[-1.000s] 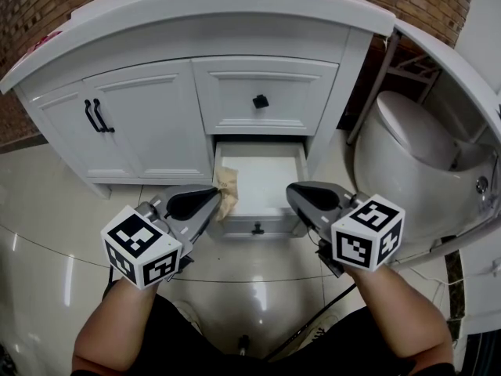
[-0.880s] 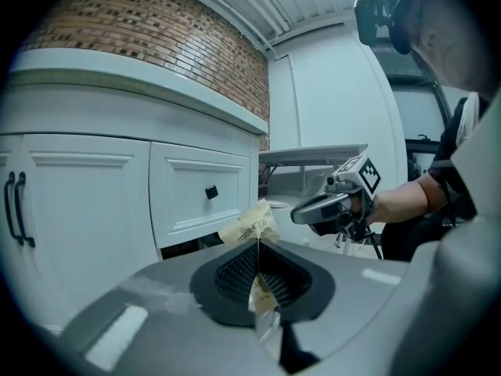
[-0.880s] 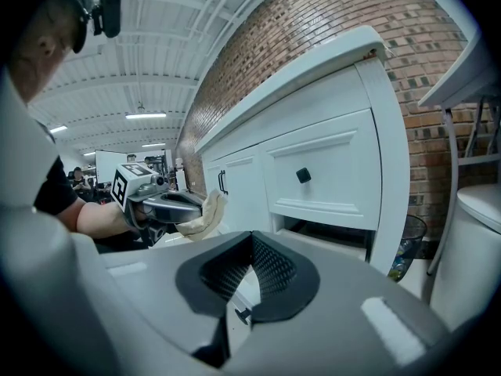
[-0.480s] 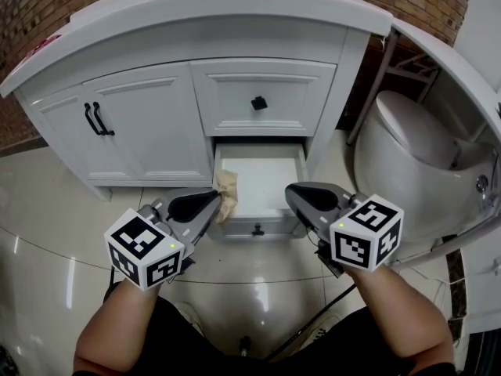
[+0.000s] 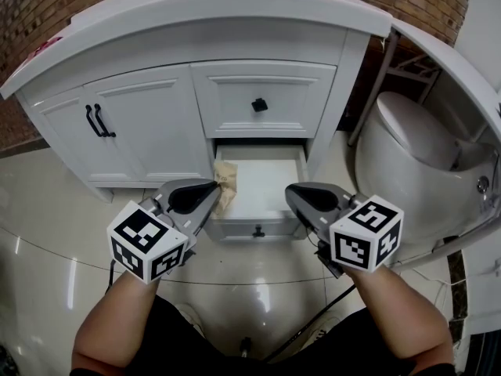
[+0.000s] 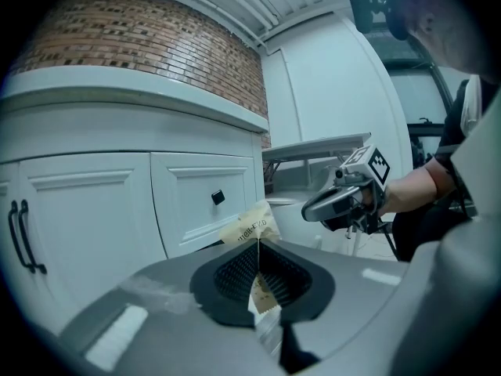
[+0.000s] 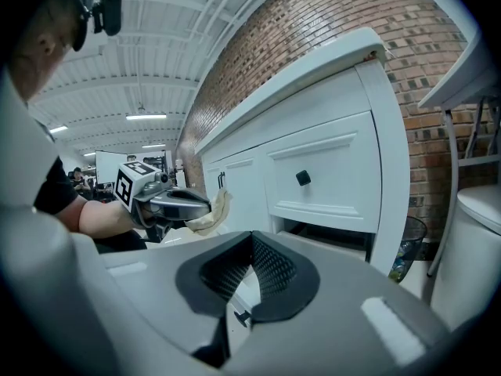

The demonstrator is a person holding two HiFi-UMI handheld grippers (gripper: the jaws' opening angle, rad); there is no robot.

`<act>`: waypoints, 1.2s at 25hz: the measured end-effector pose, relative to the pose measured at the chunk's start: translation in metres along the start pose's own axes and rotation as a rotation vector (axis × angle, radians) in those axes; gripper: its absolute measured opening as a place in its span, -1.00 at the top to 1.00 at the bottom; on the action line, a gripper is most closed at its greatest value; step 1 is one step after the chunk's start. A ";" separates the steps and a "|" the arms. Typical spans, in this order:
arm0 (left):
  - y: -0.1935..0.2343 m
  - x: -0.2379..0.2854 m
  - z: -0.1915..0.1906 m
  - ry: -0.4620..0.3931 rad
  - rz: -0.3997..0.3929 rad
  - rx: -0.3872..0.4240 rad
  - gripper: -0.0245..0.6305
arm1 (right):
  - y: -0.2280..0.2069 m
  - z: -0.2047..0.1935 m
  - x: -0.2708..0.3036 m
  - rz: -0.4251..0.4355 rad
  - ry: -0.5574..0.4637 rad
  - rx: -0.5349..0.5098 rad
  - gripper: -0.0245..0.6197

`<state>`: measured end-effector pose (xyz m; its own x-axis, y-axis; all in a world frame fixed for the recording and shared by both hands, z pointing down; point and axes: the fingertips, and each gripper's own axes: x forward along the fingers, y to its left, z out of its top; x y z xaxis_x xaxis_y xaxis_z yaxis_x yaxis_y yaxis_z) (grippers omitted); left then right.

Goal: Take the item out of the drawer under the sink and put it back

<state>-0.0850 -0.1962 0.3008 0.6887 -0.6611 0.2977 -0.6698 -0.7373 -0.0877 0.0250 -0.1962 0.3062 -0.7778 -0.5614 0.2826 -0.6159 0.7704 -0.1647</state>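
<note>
From the head view: drawer (image 5: 266, 180) open under the sink, tan packet (image 5: 226, 176) held over its left edge by the left gripper (image 5: 210, 200), right gripper (image 5: 296, 196) hovering near its right side. From the left gripper view: jaws clamped on the packet's lower end. From the right gripper view: jaws together, nothing between. Probably the put-back step; next, shift right over the drawer floor, lower, release.

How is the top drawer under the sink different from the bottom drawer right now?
The top drawer is shut flush with the cabinet; the bottom drawer is pulled out, its white inside showing. The left claw holds a tan packet by the bottom drawer's left edge; nothing is at the top drawer. Both are white with one black knob.
</note>
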 end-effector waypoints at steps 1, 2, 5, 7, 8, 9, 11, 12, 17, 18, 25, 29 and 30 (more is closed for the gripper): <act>0.003 0.001 0.004 0.002 0.007 0.021 0.89 | 0.000 0.000 0.000 -0.001 -0.001 0.001 0.90; 0.006 0.002 0.008 0.004 0.013 0.038 0.89 | -0.001 0.000 0.000 -0.002 -0.001 0.002 0.90; 0.014 0.009 0.019 0.014 0.017 0.078 0.89 | -0.002 0.001 -0.001 -0.004 -0.003 0.005 0.90; 0.015 0.018 0.022 0.035 0.009 0.107 0.89 | -0.004 0.002 -0.001 -0.006 -0.005 0.007 0.90; 0.016 0.023 0.022 0.049 0.004 0.123 0.89 | -0.005 0.002 -0.001 -0.006 -0.005 0.008 0.90; 0.016 0.028 0.022 0.065 -0.001 0.139 0.89 | -0.006 0.002 -0.001 -0.007 -0.005 0.009 0.90; 0.018 0.040 0.020 0.096 -0.007 0.170 0.89 | -0.008 0.001 0.000 -0.009 -0.003 0.010 0.90; 0.019 0.046 0.017 0.112 -0.008 0.187 0.89 | -0.009 0.001 0.000 -0.010 -0.002 0.011 0.90; 0.023 0.082 -0.013 0.247 -0.051 0.249 0.89 | -0.019 -0.002 0.000 -0.024 -0.002 0.022 0.90; 0.023 0.090 -0.021 0.279 -0.065 0.260 0.89 | -0.022 -0.003 0.001 -0.029 0.001 0.025 0.90; 0.025 0.140 -0.072 0.454 -0.111 0.353 0.88 | -0.036 -0.005 0.000 -0.043 -0.002 0.053 0.90; 0.026 0.161 -0.092 0.536 -0.160 0.387 0.88 | -0.035 -0.004 0.002 -0.033 -0.001 0.055 0.90; 0.026 0.166 -0.096 0.550 -0.173 0.388 0.88 | -0.036 -0.004 0.003 -0.032 -0.001 0.056 0.90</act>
<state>-0.0151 -0.3115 0.4392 0.4671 -0.4387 0.7677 -0.3447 -0.8899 -0.2988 0.0454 -0.2239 0.3171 -0.7577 -0.5856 0.2879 -0.6464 0.7341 -0.2080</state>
